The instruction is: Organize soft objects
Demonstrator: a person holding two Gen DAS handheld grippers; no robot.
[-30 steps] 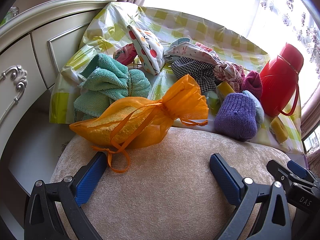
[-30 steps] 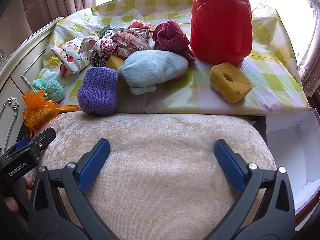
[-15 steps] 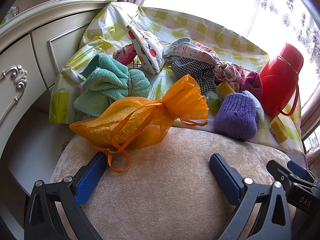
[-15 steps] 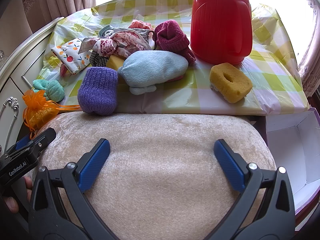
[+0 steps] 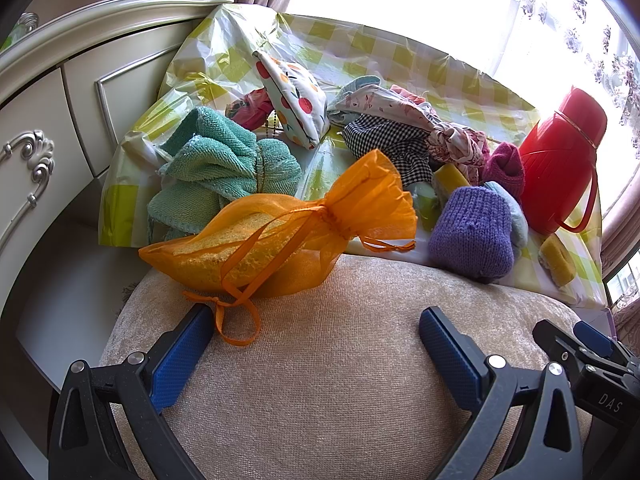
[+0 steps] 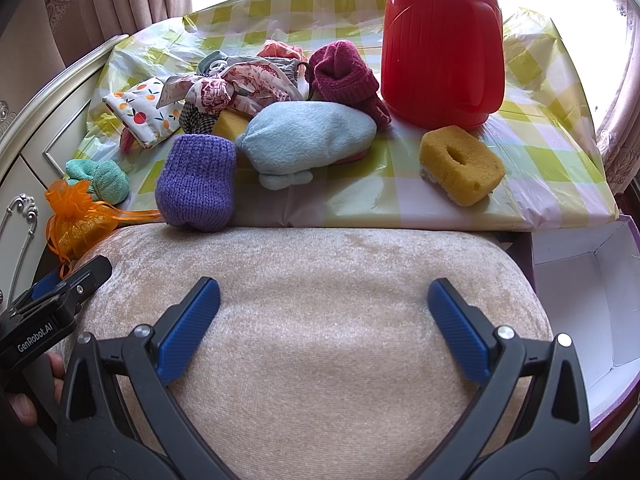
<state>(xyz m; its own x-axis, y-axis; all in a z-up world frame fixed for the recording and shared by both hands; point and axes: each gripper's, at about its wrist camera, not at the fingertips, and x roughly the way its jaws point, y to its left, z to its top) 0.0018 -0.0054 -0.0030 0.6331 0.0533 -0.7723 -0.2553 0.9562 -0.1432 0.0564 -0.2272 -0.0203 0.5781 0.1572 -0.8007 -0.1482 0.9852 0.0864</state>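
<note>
An orange mesh bag [image 5: 276, 240] with a yellow sponge inside lies at the far edge of a beige cushion [image 5: 340, 360], its ribbon by my left gripper [image 5: 316, 330], which is open and empty. Behind it lie a green towel [image 5: 216, 172], a purple knit sock [image 5: 472, 232], a fruit-print pouch [image 5: 292, 92] and bundled cloths [image 5: 400, 136]. My right gripper [image 6: 324, 304] is open and empty over the cushion [image 6: 320, 280]. Ahead are the purple sock [image 6: 196, 184], a light blue plush [image 6: 308, 136], a maroon sock [image 6: 344, 72] and a yellow sponge [image 6: 460, 168].
A red thermos jug [image 6: 442, 40] stands at the back of the checked tablecloth [image 6: 360, 196]. A white open box [image 6: 580, 300] sits to the right of the cushion. A cream dresser [image 5: 60, 100] stands on the left. Curtains and a bright window lie behind.
</note>
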